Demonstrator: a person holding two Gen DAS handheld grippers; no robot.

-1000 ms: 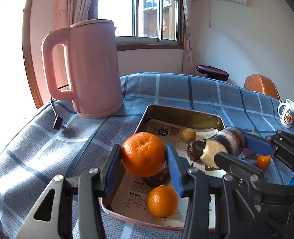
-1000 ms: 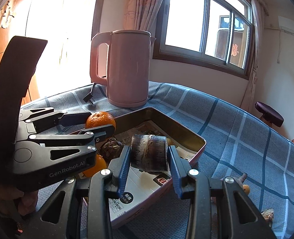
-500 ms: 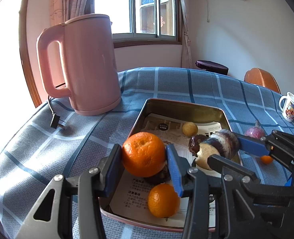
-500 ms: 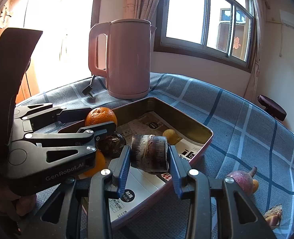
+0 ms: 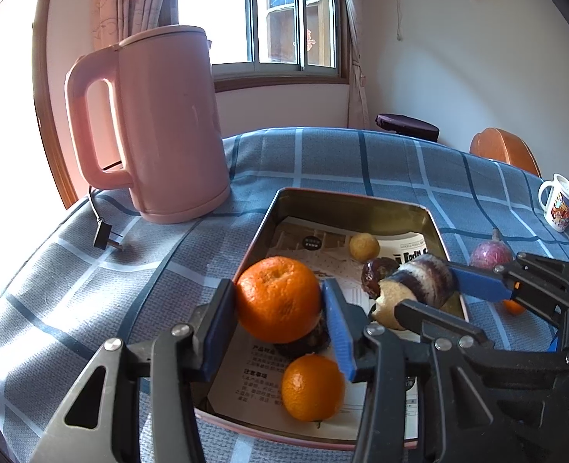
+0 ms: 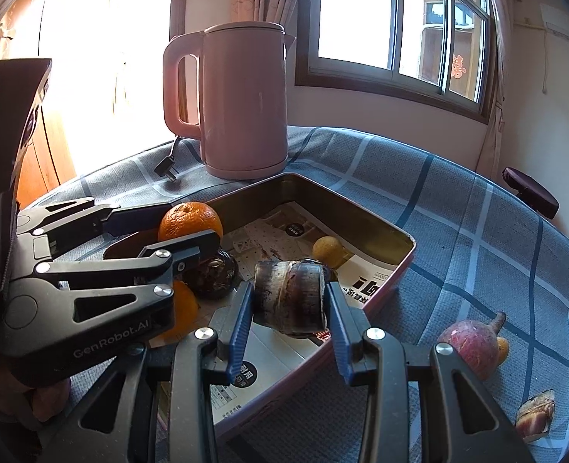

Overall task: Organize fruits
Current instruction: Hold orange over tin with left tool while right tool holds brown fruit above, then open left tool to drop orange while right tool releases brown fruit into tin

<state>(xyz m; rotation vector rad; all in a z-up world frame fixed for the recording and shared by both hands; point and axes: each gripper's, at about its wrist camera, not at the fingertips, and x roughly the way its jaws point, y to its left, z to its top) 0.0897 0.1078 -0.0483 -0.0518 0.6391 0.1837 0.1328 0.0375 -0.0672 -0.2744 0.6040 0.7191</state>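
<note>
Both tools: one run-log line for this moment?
left tool: shut on orange | right tool: shut on striped chunk | both over tin tray

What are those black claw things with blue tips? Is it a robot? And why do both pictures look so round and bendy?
It is not a robot. A person holds a grabber tool in each hand, and each tool has a tiny camera looking out along its two blue fingers. The lens is very wide, so straight things look bent.

One picture comes from the left gripper. It squeezes a big orange. The other comes from the right gripper, which squeezes a dark striped chunk; I cannot tell which fruit it is.

Both hang over a metal tray lined with printed paper. In it lie a smaller orange, a little yellow fruit and dark round fruits. The tray sits on a blue checked tablecloth, beside a pink kettle. A purple fruit waits outside the tray, and a mug stands farther off.
</note>
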